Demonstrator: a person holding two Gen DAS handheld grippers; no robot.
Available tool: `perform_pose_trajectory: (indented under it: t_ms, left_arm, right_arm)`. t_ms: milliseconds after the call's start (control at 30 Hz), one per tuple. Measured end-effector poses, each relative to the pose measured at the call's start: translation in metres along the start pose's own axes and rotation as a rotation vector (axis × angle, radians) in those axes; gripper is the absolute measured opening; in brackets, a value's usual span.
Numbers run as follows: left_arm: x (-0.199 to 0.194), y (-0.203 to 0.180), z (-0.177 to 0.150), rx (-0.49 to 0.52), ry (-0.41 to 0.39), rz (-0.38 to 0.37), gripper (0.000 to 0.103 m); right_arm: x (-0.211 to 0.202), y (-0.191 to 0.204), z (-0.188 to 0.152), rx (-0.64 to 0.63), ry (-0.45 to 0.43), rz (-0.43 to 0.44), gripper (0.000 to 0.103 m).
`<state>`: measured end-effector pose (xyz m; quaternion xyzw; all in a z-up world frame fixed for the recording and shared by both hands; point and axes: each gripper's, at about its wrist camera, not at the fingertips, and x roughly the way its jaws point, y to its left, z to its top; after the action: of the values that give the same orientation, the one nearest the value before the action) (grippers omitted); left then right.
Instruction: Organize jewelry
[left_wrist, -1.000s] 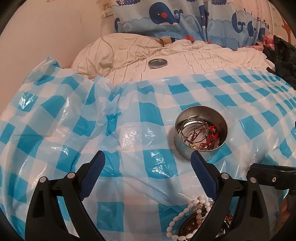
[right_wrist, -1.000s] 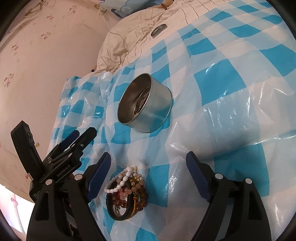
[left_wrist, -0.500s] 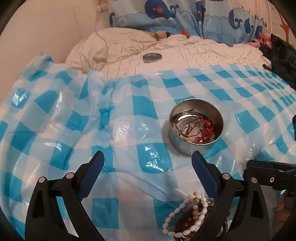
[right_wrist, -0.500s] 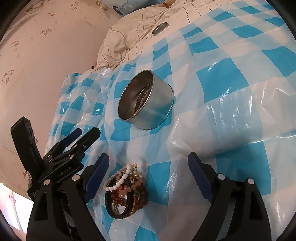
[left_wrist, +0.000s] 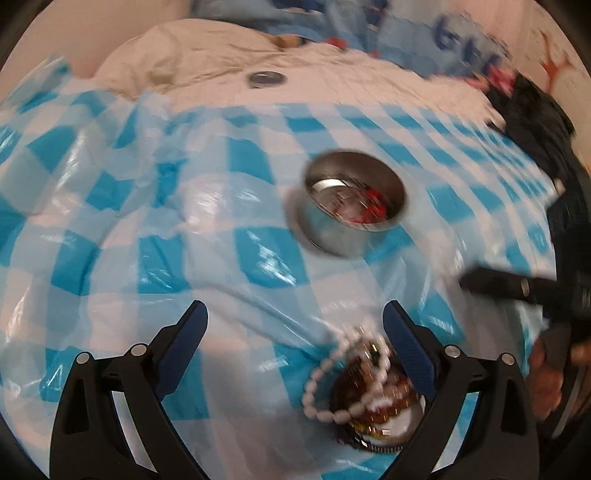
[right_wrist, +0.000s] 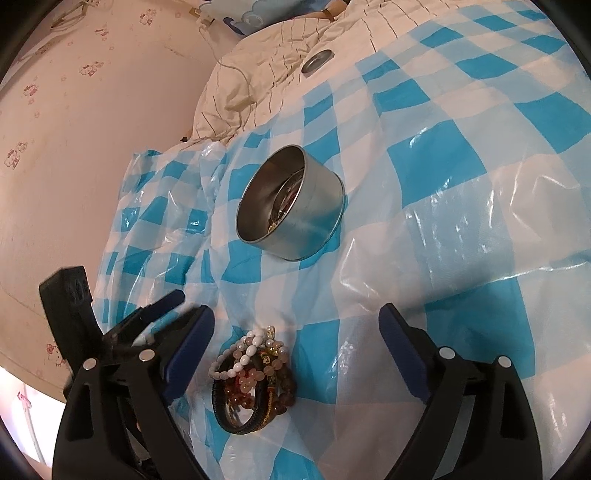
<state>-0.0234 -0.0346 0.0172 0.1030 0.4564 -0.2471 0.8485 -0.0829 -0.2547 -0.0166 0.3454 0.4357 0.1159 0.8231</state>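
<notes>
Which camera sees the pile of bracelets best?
The right wrist view: the pile of bracelets lies sharp and whole on the checked cloth, beads easy to tell apart. In the left wrist view the same pile is blurred and partly hidden behind a gripper finger.

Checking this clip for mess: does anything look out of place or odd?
The tin's lid lies far off on the cream bedding, away from the open tin. A tangled bracelet pile sits loose on the checked sheet.
</notes>
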Motion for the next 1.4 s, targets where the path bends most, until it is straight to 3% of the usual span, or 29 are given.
perform_pose_trajectory:
  t_ms: [233, 433, 600, 700, 767, 1000, 1200, 1267, 1400]
  left_arm:
    - [0.004, -0.035, -0.026, 0.215, 0.047, 0.0, 0.092]
    - [-0.007, -0.029, -0.038, 0.242, 0.033, -0.036, 0.092]
    - [-0.005, -0.014, -0.044, 0.199, 0.047, -0.058, 0.09]
    - [-0.004, -0.012, -0.046, 0.206, 0.055, -0.051, 0.077]
    - [-0.003, -0.01, -0.045, 0.199, 0.056, -0.061, 0.063]
    - [-0.003, -0.023, -0.048, 0.267, 0.068, -0.135, 0.023]
    - [-0.003, -0.022, -0.046, 0.25, 0.074, -0.163, 0.018]
    - [-0.003, -0.017, -0.043, 0.212, 0.068, -0.166, 0.006]
    - [-0.01, -0.007, -0.034, 0.14, 0.039, -0.213, 0.007]
  right_arm:
    - [0.004, 0.008, -0.004, -0.04, 0.022, 0.002, 0.087]
    - [0.009, 0.03, -0.012, -0.174, 0.062, -0.051, 0.087]
    - [0.028, 0.038, -0.026, -0.228, 0.168, -0.04, 0.087]
    - [0.03, 0.034, -0.026, -0.193, 0.188, 0.002, 0.086]
    - [0.029, 0.029, -0.024, -0.149, 0.199, 0.051, 0.084]
    - [0.029, 0.022, -0.023, -0.063, 0.263, 0.168, 0.064]
    - [0.036, 0.023, -0.026, -0.053, 0.277, 0.174, 0.057]
    - [0.038, 0.021, -0.026, -0.049, 0.262, 0.165, 0.053]
    - [0.045, 0.02, -0.028, -0.052, 0.257, 0.154, 0.029]
